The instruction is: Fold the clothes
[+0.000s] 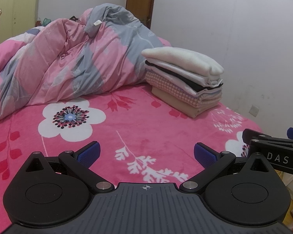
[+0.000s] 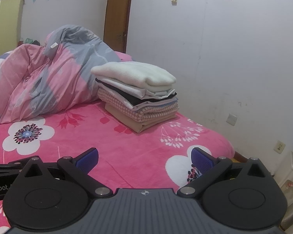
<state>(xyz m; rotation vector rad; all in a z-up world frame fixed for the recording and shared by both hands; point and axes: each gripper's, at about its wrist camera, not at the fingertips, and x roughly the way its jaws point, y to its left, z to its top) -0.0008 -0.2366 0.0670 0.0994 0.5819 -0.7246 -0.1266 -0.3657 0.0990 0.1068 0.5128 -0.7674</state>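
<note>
I hold two tongs side by side above a bed. My left gripper (image 1: 146, 154) has its jaws spread wide with nothing between them, and my right gripper (image 2: 144, 157) is the same: wide apart, empty, hovering over the bedspread (image 1: 127, 117). The right tool's black body shows at the edge of the left view, just beside it.

The task's thing, a stack of folded clothes (image 2: 136, 95), sits ahead near the bed's far right corner, close to the white wall (image 2: 234, 58). From the bottom it holds a smooth tan piece, a small pink-and-white check fabric, thin white and black layers, and a thick, fuzzy cream piece on top with a rounded folded edge. I see no loose garment waiting on the bed, so folding looks finished or between items.

Risks as I judge them: the stack is tall and its upper layers overhang toward the right, so a nudge from either tool could slide the soft top piece off. The bedspread is plush fleece, bright pink with large white flowers, and gives no firm base. A rumpled pink and grey quilt (image 1: 58, 58), thin and crinkly, lies heaped behind the stack; whether it touches the stack I cannot tell from here. A blue textured fingertip (image 1: 89, 154) could snag it.
</note>
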